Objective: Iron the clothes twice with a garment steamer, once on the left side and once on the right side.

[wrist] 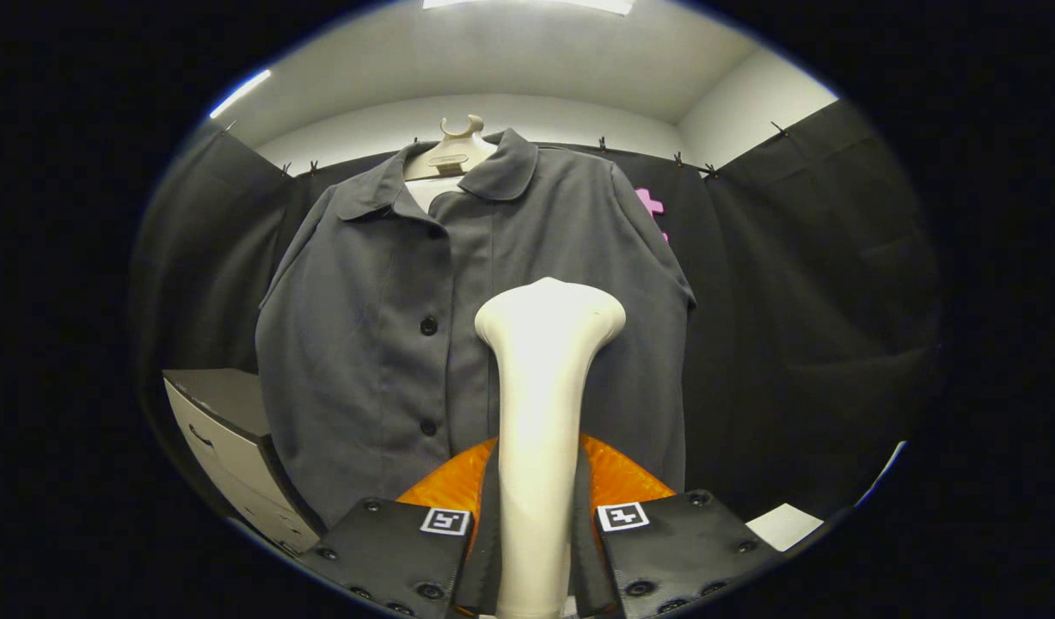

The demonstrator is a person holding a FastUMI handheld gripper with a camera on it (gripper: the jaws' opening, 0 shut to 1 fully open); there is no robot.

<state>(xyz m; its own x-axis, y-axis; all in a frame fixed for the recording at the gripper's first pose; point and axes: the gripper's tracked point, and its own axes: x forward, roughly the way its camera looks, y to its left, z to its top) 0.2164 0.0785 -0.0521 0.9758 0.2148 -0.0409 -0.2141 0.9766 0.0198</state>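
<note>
The gripper (536,550) has its 2 fingers (484,550) closed narrowly on the handle of the garment steamer (540,413), one pressing each side of the pale shaft, so the tool is firmly held and stands upright between them. The steamer's handle widens upward into a flared head (551,314), which sits ahead of the fingers and in front of the lower middle of the garment, near the buttoned placket; whether the head touches the cloth cannot be told from this angle. Beyond it hangs the grey button-front shirt (364,344) on a pale hanger (454,150), collar at the top, 2 dark buttons (428,326) visible down the front, sleeves hanging at both sides against the dark booth wall. A light cabinet (226,430) with drawers stands low beside the shirt's sleeve, and an orange piece (617,477) shows just behind the fingers. The step in hand looks like the approach to, or start of, a steaming pass: the steamer is gripped and raised to the shirt, roughly at its centre line. The next move likely calls for shifting the head onto 1 front panel, then drawing it steadily along that panel while keeping the head facing the fabric, before repeating on the other panel.
</note>
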